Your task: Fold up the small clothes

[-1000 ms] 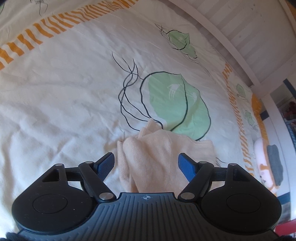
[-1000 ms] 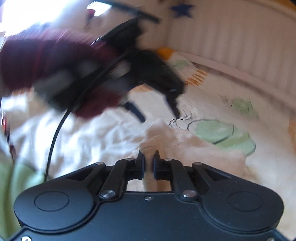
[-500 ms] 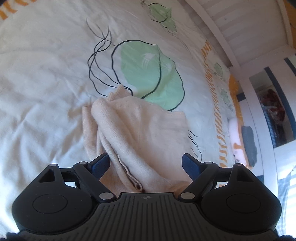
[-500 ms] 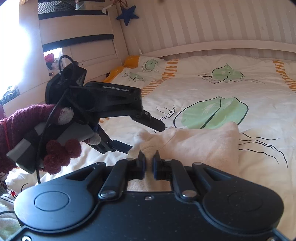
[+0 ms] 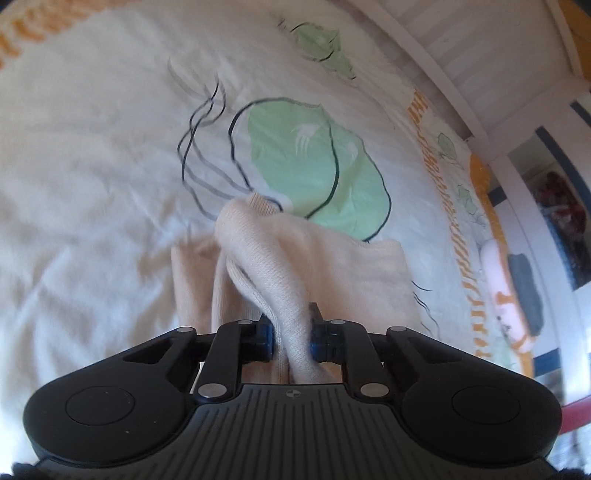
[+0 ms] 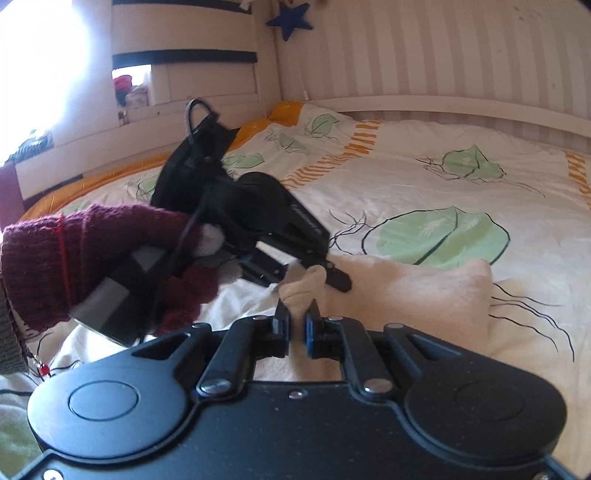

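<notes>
A small beige knitted garment (image 5: 332, 266) lies bunched on a white bedspread (image 5: 92, 166) printed with green leaves. My left gripper (image 5: 291, 323) is closing its jaws, and the blue pads press on a raised fold of the garment at its near edge. From the right wrist view, the left gripper (image 6: 306, 275) is held by a hand in a dark red glove (image 6: 92, 251), and it pinches the garment (image 6: 406, 288) at its left end. My right gripper (image 6: 297, 317) is shut on the same end of the cloth, just in front of the left one.
The bedspread (image 6: 406, 177) stretches far beyond the garment on all sides. A white bed rail (image 5: 443, 74) and striped wall close the far side. A soft toy (image 5: 506, 288) lies at the right edge. Shelves and a blue star (image 6: 290, 18) stand behind the bed.
My left gripper moved down onto the garment's near edge and went from wide open to closed on a fold. The right gripper kept its hold on the cloth and rolled a little.
</notes>
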